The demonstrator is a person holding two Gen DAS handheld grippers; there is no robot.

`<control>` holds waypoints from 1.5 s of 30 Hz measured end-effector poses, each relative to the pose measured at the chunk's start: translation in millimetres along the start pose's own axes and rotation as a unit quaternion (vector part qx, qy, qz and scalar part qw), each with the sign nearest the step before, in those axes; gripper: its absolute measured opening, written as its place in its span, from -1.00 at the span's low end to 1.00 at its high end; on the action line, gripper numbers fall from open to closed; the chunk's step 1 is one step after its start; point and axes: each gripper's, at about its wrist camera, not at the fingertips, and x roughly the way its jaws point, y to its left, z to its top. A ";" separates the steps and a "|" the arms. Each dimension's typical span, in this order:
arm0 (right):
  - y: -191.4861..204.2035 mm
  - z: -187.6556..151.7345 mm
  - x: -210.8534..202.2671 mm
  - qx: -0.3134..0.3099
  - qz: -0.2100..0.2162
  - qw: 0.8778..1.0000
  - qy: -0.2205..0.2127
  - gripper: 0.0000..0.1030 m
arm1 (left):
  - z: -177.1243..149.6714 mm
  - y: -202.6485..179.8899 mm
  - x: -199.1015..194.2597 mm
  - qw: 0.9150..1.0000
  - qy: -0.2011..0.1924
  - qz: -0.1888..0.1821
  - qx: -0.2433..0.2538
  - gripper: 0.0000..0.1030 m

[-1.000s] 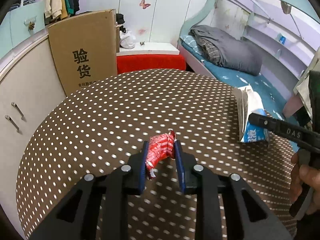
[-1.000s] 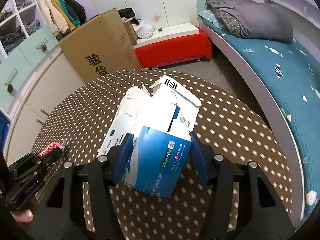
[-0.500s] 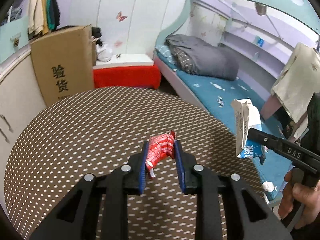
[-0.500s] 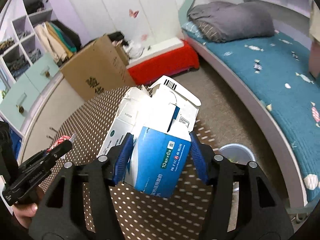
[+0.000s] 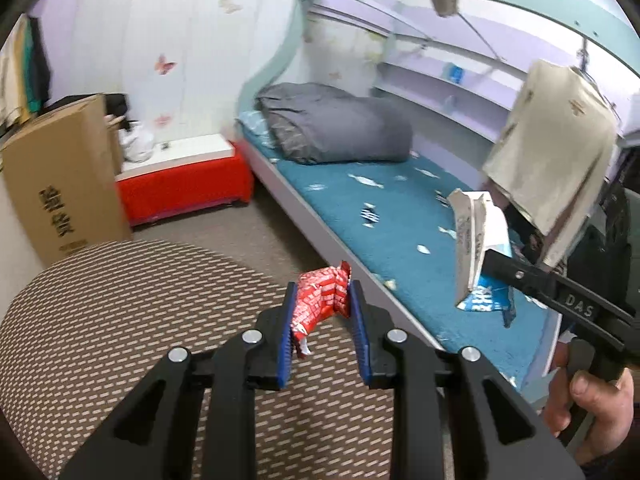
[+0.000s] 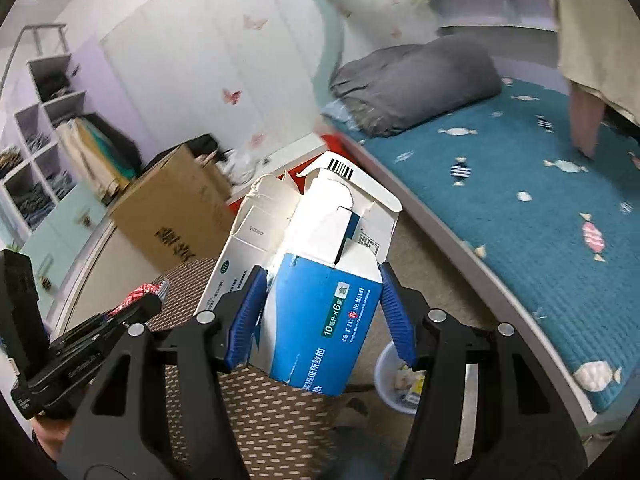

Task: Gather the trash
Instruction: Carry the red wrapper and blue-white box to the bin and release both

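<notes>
My left gripper (image 5: pixel 322 300) is shut on a crumpled red wrapper (image 5: pixel 318 306) and holds it above the far edge of the round dotted table (image 5: pixel 120 320). My right gripper (image 6: pixel 322 304) is shut on a torn blue and white carton (image 6: pixel 320 280), held in the air past the table edge. The carton also shows in the left wrist view (image 5: pixel 478 256), and the red wrapper in the right wrist view (image 6: pixel 138 298). A small white trash bin (image 6: pixel 394 380) with scraps inside stands on the floor below the carton.
A bed with a teal cover (image 5: pixel 392 216) and grey bedding (image 5: pixel 336 128) runs along the right. A tall cardboard box (image 5: pixel 60 184) and a red bench (image 5: pixel 184 188) stand beyond the table. A beige cloth (image 5: pixel 556 148) hangs at the right.
Both grippers have swung to the right, off the table toward the bed side, with their loads still held. The trash bin has come into the right wrist view.
</notes>
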 end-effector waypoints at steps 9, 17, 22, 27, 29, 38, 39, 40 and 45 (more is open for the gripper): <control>-83.4 -6.2 21.0 0.051 -0.050 0.997 0.023 0.09 | 0.1 -71.7 74.4 0.997 0.056 -0.038 0.047 -0.52; -138.3 -40.4 78.4 0.091 -0.082 0.988 0.093 0.10 | -12.5 -93.2 148.6 0.987 0.138 -0.027 0.078 -0.51; -153.9 -57.3 113.4 0.098 -0.093 0.982 0.132 0.10 | -24.4 -99.1 188.7 0.976 0.184 -0.003 0.116 -0.51; -163.4 -72.3 148.5 0.099 -0.100 0.975 0.172 0.10 | -30.9 -103.5 217.2 0.963 0.222 0.011 0.154 -0.50; -166.4 -80.0 164.3 0.101 -0.100 0.971 0.191 0.10 | -30.7 -105.4 229.2 0.957 0.236 0.012 0.168 -0.47; -186.5 -108.4 205.8 0.165 -0.066 0.957 0.231 0.65 | -29.8 -106.3 247.6 0.949 0.260 0.008 0.180 -0.47; -189.1 -108.5 202.8 0.173 -0.067 0.956 0.226 0.68 | -30.7 -107.7 248.6 0.947 0.264 0.007 0.181 -0.47; -191.0 -107.2 197.5 0.178 -0.071 0.957 0.219 0.68 | -31.1 -108.3 249.8 0.946 0.267 0.004 0.182 -0.46; -193.4 -90.5 169.9 0.179 -0.080 0.964 0.182 0.73 | -28.7 -109.0 250.6 0.947 0.268 0.004 0.179 0.47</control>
